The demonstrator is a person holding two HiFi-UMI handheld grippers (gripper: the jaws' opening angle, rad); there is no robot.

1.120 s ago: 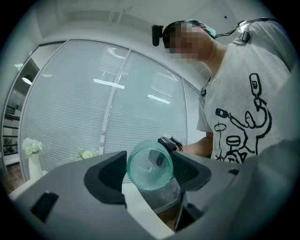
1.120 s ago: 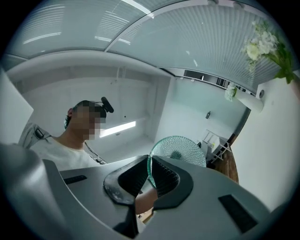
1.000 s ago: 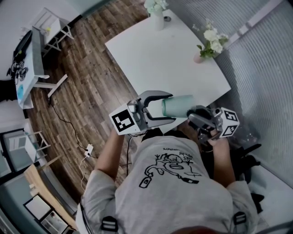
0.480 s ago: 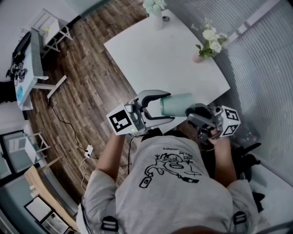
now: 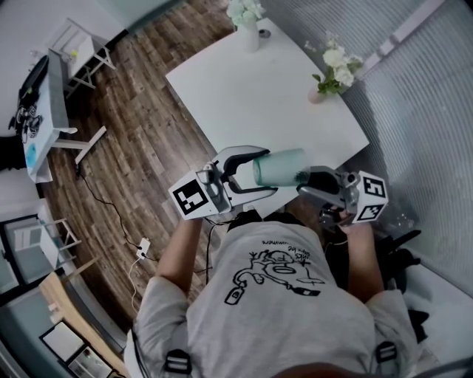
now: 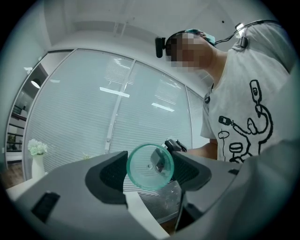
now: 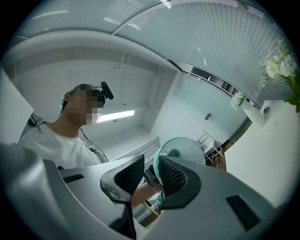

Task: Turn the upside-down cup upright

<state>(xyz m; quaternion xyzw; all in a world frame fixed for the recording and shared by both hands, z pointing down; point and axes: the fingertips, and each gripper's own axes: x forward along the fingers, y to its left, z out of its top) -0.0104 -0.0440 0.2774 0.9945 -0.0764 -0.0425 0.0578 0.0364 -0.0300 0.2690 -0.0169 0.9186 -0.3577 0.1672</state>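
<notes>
A translucent teal cup (image 5: 281,167) hangs on its side in the air over the near edge of the white table (image 5: 251,88). My left gripper (image 5: 276,171) holds its base end, one pad against each side. In the left gripper view the cup's round bottom (image 6: 150,166) fills the gap between those pads. My right gripper (image 5: 307,181) is at the cup's mouth, its jaws opening. In the right gripper view the rim (image 7: 183,147) lies against the right pad, with a gap to the left pad.
Two vases of white flowers stand on the table, one (image 5: 247,22) at the far corner and one (image 5: 332,70) at the right edge. Wooden floor (image 5: 148,111) lies left of the table. A blind-covered glass wall (image 5: 414,111) runs along the right.
The right gripper's jaws have parted a little at the cup's rim. The cup and the left gripper have drifted slightly to the left.
</notes>
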